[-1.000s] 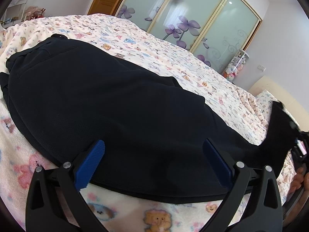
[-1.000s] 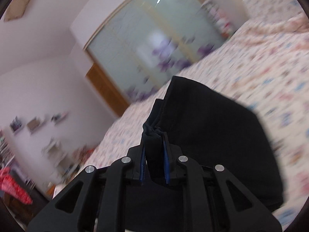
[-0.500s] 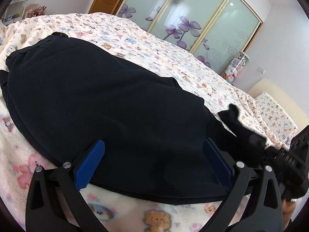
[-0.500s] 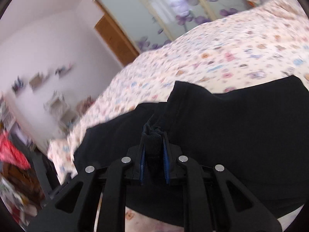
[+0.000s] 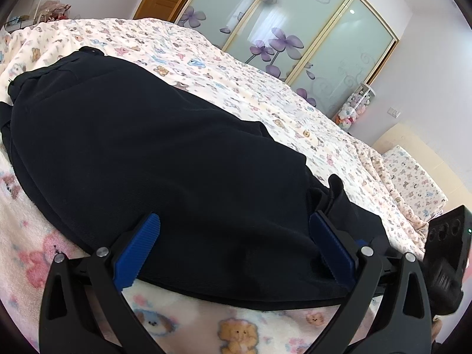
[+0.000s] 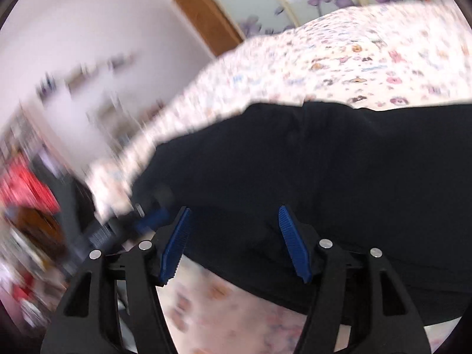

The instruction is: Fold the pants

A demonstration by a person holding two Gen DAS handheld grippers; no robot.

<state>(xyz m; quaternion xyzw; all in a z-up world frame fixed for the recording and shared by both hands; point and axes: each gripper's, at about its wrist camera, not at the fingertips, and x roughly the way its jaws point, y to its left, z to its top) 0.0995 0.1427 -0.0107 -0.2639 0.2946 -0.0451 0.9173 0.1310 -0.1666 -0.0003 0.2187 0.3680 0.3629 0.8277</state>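
Black fabric pants (image 5: pixel 153 159) are lying flat across the cream bear-print blanket (image 5: pixel 242 88) covering the bed, along its near edge, with the waistband end toward the far left. The left black two-finger gripper with blue ribbed pads (image 5: pixel 236 244) is hovering low at the pants' near hem, jaws spread wide, holding nothing. The right black gripper with blue pads (image 6: pixel 234 236) is sitting over the pants' near edge too, jaws spread apart, gripping nothing; its view is motion-blurred. A bunched fold of the pants is sitting just beyond the left gripper's right finger. Frosted sliding wardrobe doors with purple flowers (image 5: pixel 283 29) are standing behind the bed.
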